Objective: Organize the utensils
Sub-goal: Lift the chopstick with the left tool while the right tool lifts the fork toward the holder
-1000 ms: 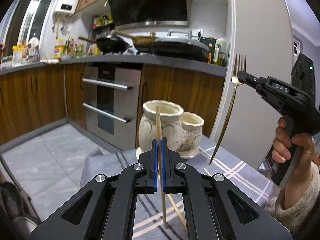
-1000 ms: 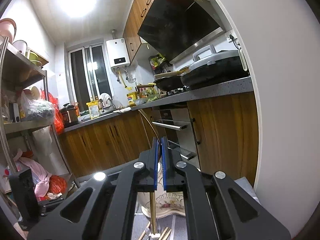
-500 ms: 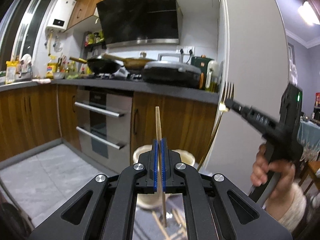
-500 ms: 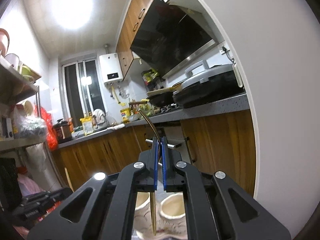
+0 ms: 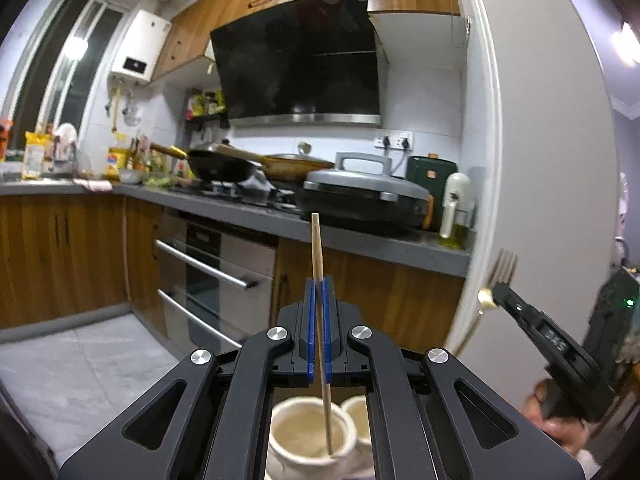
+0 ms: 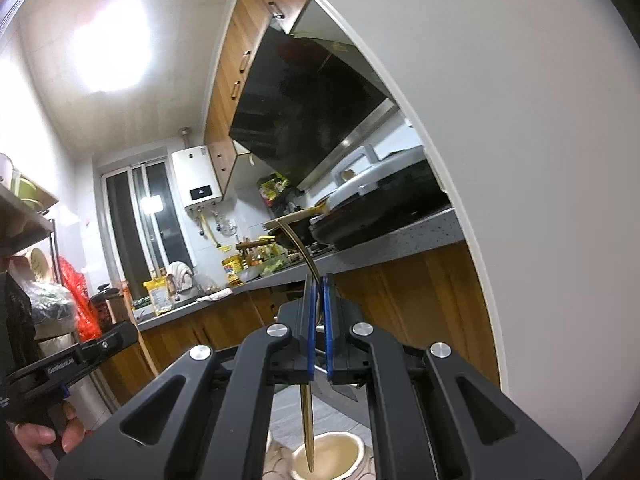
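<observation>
While each claw grips, chopstick – fork – overhang jar mouths.

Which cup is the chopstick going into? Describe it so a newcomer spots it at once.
Look below the left gripper, which is shut on the chopstick. Two cream cups stand side by side beneath it, and the chopstick's lower tip hangs over the mouth of the big cup. It is the wider one, left of the small cup.

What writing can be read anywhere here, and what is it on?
"DAS": side of the right tongs; blurred, so the letters are uncertain.
"GenRobot": side of the left tongs; small, only partly legible.
Water heater display and counter packets: too small to read.
</observation>
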Tool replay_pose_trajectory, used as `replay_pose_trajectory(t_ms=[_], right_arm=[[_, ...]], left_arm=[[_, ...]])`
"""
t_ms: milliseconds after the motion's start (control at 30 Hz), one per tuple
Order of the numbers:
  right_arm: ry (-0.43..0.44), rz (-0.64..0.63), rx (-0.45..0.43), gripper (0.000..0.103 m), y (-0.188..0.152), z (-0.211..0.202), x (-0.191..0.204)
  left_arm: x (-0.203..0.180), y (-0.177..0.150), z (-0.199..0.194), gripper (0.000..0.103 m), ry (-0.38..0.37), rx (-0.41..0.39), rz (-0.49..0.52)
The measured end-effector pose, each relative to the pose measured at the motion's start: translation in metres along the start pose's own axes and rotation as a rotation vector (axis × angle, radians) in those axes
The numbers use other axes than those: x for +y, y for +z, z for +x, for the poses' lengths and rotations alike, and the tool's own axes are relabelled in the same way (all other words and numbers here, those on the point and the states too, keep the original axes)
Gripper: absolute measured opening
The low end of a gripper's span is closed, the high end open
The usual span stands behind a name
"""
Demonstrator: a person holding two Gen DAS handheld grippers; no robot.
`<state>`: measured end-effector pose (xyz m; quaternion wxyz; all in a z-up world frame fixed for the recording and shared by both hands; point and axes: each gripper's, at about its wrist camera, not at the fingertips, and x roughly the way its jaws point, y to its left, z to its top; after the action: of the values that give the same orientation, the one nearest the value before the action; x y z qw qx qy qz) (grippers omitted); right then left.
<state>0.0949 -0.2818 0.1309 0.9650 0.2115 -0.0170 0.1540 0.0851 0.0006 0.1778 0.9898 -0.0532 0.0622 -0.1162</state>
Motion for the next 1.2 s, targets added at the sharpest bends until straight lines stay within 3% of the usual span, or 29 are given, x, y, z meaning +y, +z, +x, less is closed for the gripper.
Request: replay_pose_trajectory(t_ms=[100,167,533,1200], right_arm=[[-0.021,-0.018,0.017,0.003,-0.006,0.007,-0.003],[-0.027,-0.036,0.042,0.003,-0.012,0.013,-0.005],[-0.054,-0.091,0.196,0.003,-0.044,0.045,-0.008],[-0.075,-0.066,0.286,0.003,-0.065,0.06,-0.016]], left_arm=[[-0.006,-0.011,0.006,0.004,0.09,-0.042,0.048],[-0.005,-0.017,0.012,0.004,0.109,-0.036,0.058],[0.019,-0.081,0.027,0.004,0.111,0.101,-0.019],[0.029,-0.115,0.031,0.004,0.122,0.163,-0.021]])
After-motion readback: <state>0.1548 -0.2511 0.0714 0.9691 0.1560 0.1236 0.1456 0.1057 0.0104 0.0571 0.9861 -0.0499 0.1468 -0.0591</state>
